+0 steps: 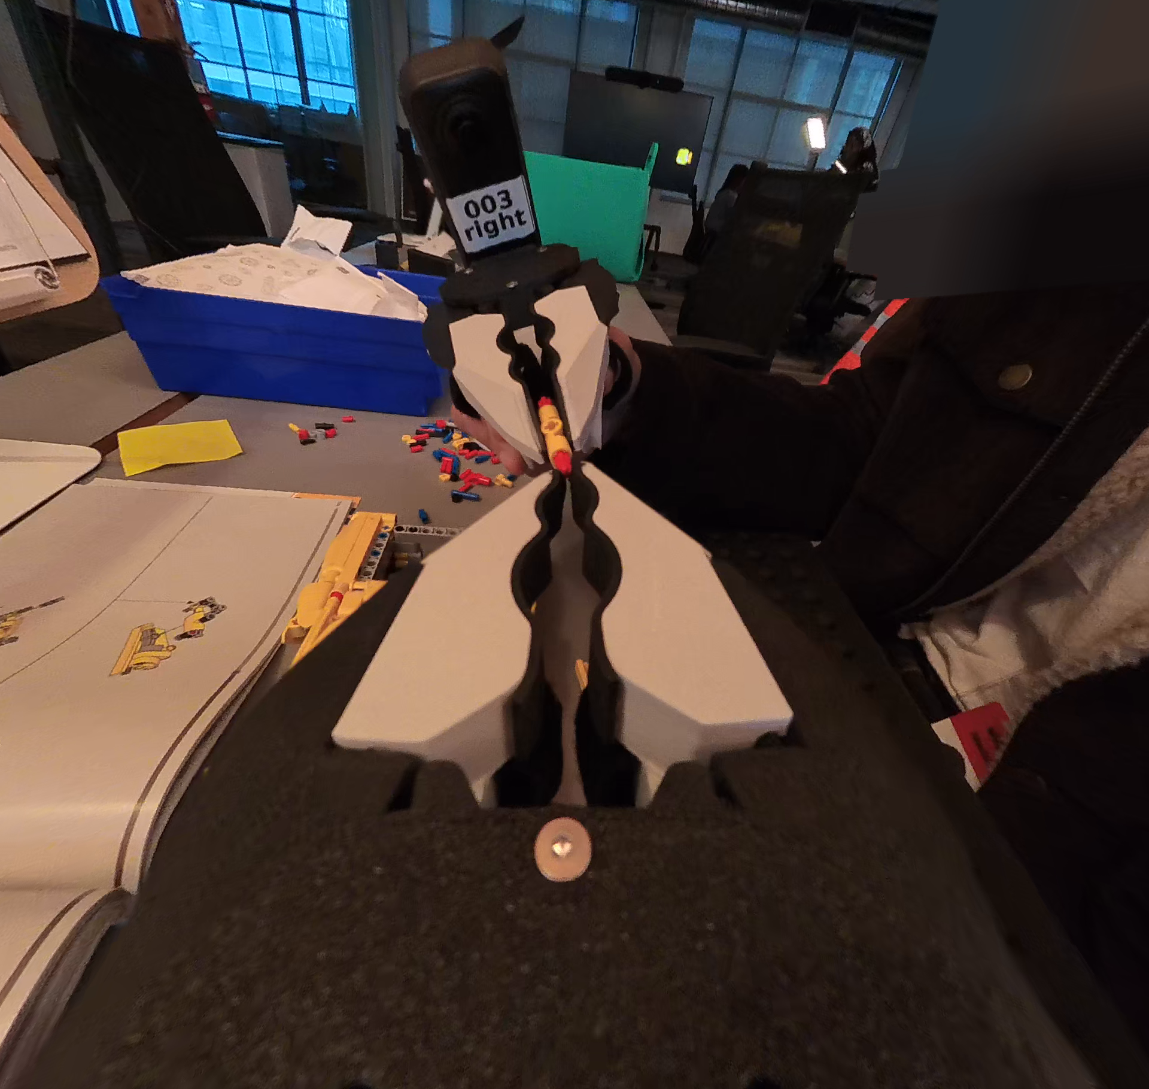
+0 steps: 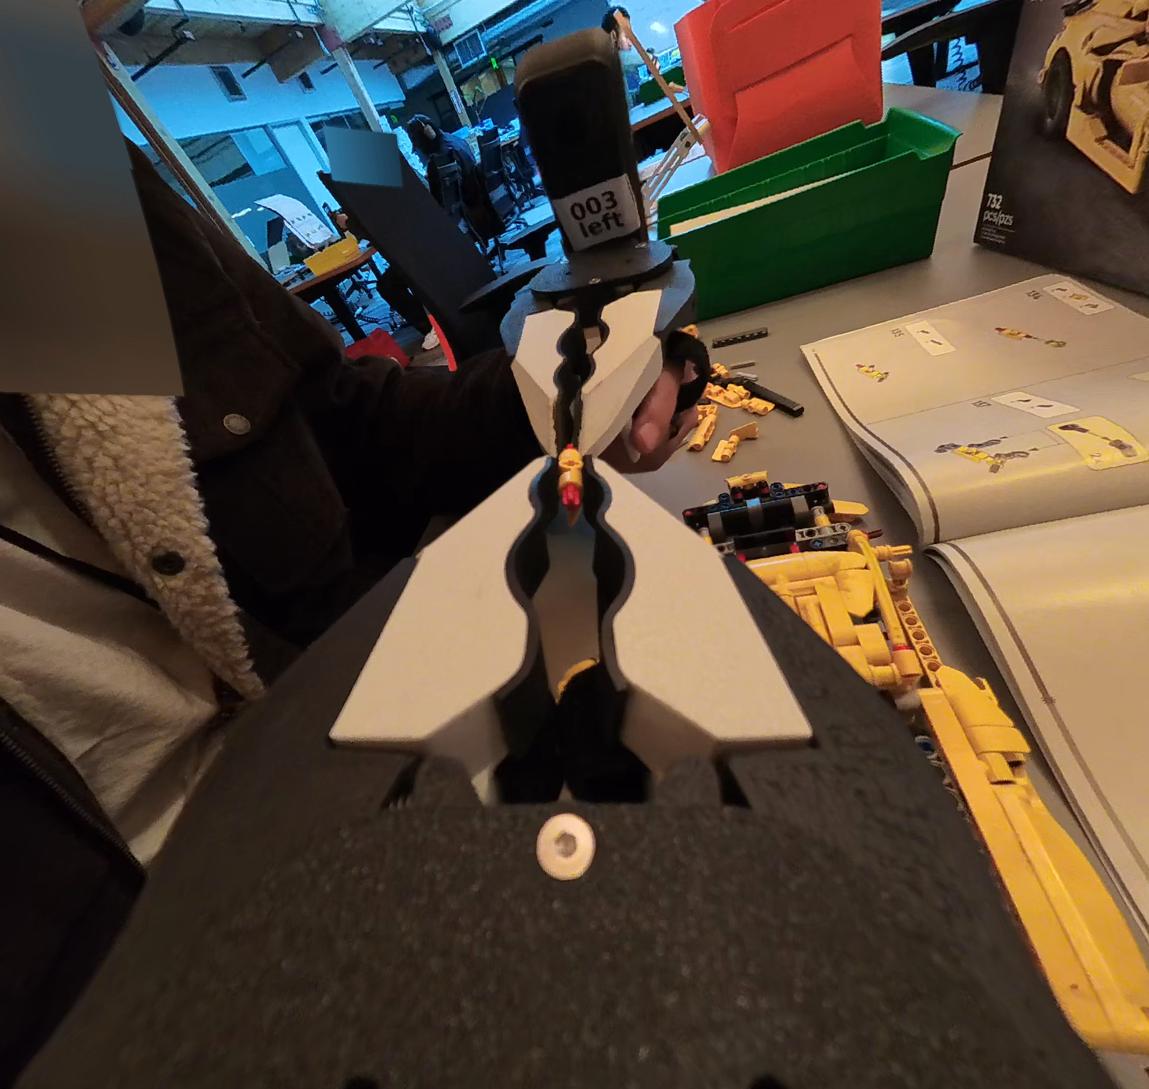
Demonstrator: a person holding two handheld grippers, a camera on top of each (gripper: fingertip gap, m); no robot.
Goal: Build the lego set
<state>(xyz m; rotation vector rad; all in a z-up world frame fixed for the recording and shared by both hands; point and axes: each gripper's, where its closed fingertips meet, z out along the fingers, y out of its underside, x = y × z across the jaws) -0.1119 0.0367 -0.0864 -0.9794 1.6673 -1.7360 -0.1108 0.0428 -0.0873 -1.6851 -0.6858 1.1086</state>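
Fingers of both grippers meet tip to tip above the table, right gripper point(image 1: 552, 437) closed on a small yellow-and-red piece point(image 1: 551, 434), its length aimed into the apparently closed left gripper point(image 1: 562, 480).

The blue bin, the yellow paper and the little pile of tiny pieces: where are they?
blue bin point(image 1: 280, 344): left wrist view, front wall.
yellow paper point(image 1: 177, 444): left wrist view, its middle.
pile of tiny pieces point(image 1: 457, 452): left wrist view, pile's centre.

Can't tell which fingertips actually pinch the small yellow-and-red piece point(image 1: 552, 434) — right beside it, loose bricks point(image 1: 457, 452) too tiny to sort.
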